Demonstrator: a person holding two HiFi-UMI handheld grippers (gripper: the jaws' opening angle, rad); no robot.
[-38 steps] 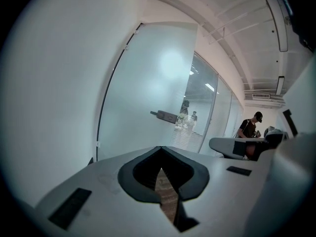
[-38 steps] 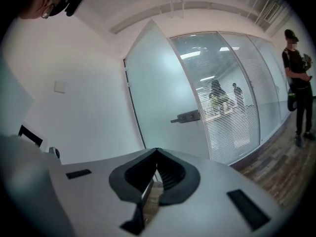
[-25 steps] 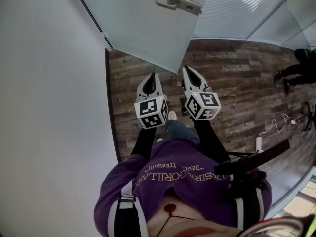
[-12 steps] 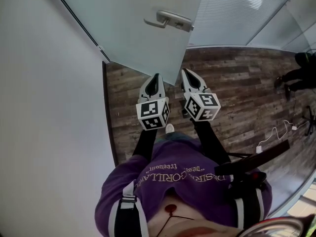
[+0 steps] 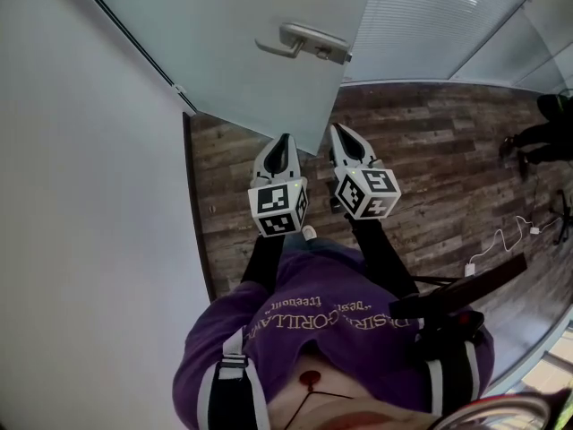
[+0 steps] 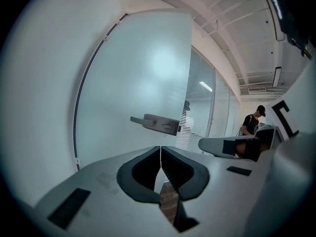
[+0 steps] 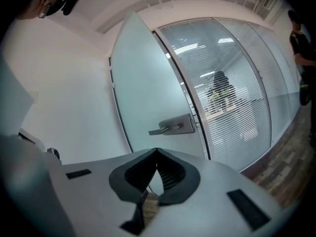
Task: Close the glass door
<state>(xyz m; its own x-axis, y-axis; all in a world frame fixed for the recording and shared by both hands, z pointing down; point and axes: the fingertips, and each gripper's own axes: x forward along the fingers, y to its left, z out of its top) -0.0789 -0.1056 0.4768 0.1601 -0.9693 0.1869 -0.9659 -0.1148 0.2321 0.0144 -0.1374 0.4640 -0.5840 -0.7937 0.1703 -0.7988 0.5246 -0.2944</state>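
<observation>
Frosted glass makes up the tall pale door (image 5: 260, 70) ahead of both my claws. It stands swung open at an angle, hinged on the side beyond my left claw (image 5: 285, 140), with its free edge ahead of my right claw (image 5: 336, 129). The door's grey metal lever handle (image 5: 304, 43) sits near that free edge, above and ahead of my tips.

I hold the two claws side by side at about the same height, pointing nearly level at the door. My guess is that this lines them up to take the handle or press on the pane. Both claws are clenched, jaw tips meeting, with nothing between them. Neither touches the glass or the handle, so the closing has not begun. To grip the lever I would have to spread a claw first; a push on the pane would work as they are.

There is no working surface here. Below my claws runs a dark wood-plank floor (image 5: 430, 150), with a thin white cable (image 5: 501, 233) lying well off to my right. A plain white wall (image 5: 89, 204) fills the space left of the left claw. Beyond the door's free edge stretches a glass partition with horizontal blinds (image 5: 430, 16). A person in dark clothes (image 5: 537, 125) stands far off to the right.
</observation>
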